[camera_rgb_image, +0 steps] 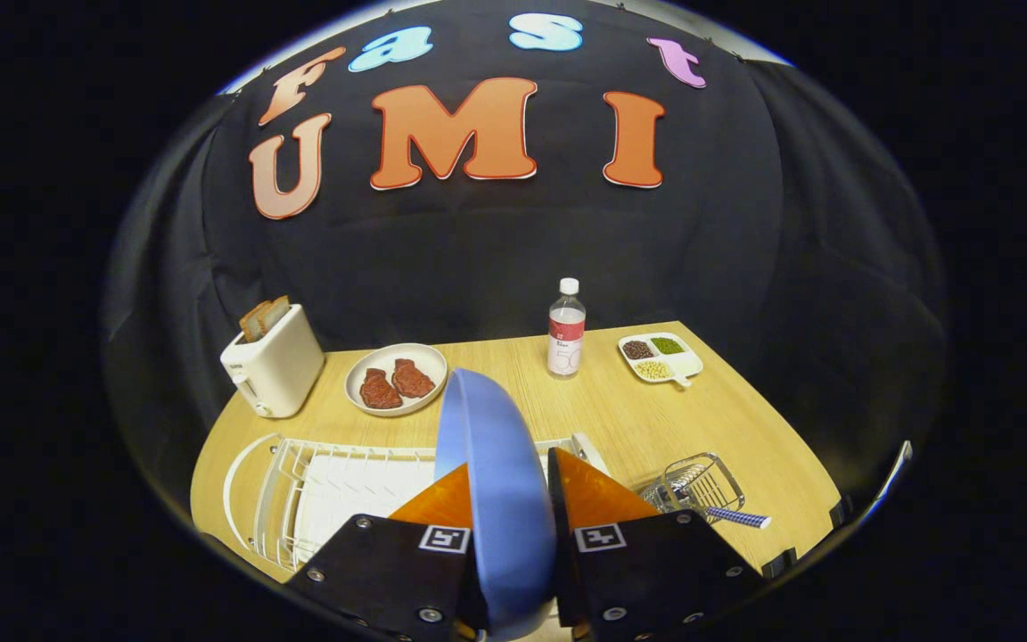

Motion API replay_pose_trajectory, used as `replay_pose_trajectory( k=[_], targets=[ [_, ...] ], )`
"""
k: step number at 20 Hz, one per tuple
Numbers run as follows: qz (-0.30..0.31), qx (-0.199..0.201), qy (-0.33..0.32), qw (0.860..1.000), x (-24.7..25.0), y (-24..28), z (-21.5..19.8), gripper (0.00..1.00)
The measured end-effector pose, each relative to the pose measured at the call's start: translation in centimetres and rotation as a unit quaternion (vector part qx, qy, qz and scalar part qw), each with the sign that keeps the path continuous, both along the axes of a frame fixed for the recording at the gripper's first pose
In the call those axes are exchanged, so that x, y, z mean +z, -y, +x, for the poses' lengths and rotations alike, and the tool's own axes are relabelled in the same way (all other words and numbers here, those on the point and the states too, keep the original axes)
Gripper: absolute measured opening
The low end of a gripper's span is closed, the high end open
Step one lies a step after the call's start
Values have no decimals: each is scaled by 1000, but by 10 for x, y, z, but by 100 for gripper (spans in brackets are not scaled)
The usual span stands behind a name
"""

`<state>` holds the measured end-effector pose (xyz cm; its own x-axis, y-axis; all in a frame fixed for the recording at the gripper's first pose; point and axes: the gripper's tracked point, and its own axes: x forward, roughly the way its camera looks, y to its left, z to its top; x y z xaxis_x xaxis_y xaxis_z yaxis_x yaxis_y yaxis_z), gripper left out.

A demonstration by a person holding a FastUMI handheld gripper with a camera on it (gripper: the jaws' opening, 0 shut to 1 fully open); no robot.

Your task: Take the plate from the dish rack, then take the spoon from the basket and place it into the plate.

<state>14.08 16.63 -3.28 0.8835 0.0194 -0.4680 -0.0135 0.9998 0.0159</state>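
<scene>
Plate [496,481] clamped edge-on between fingers [603,499] above wooden table [603,410].

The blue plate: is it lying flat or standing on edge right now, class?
On edge. The blue plate stands upright between the tool's two fingers, which press on its two faces, above the white dish rack.

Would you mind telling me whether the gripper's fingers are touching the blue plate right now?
Touching. In the gripper view the blue plate stands on edge between the two fingers of the gripper, each pressed against one face with no gap, above the white dish rack.
</scene>
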Motion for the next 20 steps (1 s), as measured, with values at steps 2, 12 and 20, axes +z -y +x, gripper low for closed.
replay_pose_trajectory(
  k=[2, 12, 20],
  targets=[
    [12, 6, 6, 1000, 5, 9, -17, 28],
    [107, 53, -1, 993, -20, 33, -140, 28],
    [221, 44, -34, 974, -94, 38, -204, 28]
  ],
)
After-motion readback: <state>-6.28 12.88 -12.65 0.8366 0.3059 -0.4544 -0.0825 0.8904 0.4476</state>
